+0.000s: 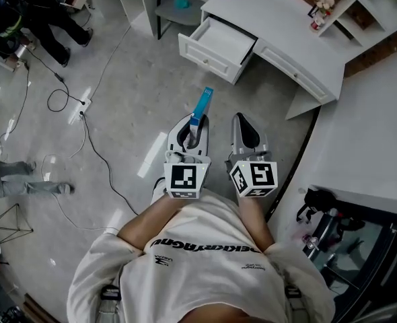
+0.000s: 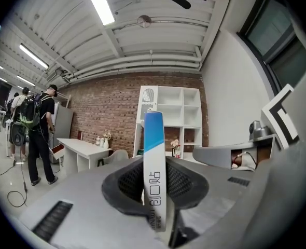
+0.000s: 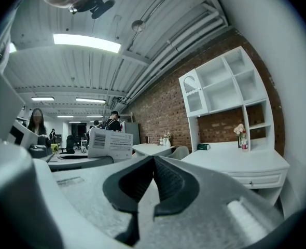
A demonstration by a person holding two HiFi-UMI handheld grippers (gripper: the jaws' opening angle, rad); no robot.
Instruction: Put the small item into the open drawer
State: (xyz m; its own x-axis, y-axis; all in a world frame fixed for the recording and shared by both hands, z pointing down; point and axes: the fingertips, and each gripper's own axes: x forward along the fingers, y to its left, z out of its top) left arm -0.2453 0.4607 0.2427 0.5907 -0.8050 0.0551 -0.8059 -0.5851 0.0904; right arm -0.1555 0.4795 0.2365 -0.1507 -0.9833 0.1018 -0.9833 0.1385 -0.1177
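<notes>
Head view: my left gripper (image 1: 192,128) is clamped on the small item (image 1: 201,108), a flat blue-and-white pack standing upright between the 2 pads with its blue end poking out past the tips. Right gripper (image 1: 245,128) is just beside it on the right, jaws pressed together with nothing in them. The open drawer (image 1: 215,44) is well apart on the far side, pulled out of the white desk (image 1: 286,29).

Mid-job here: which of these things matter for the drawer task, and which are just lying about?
Job:
- blue-and-white packet, clamped in left gripper
- open drawer
- white desk

Lying about:
- floor cables
- flower vase
- grey chair
</notes>
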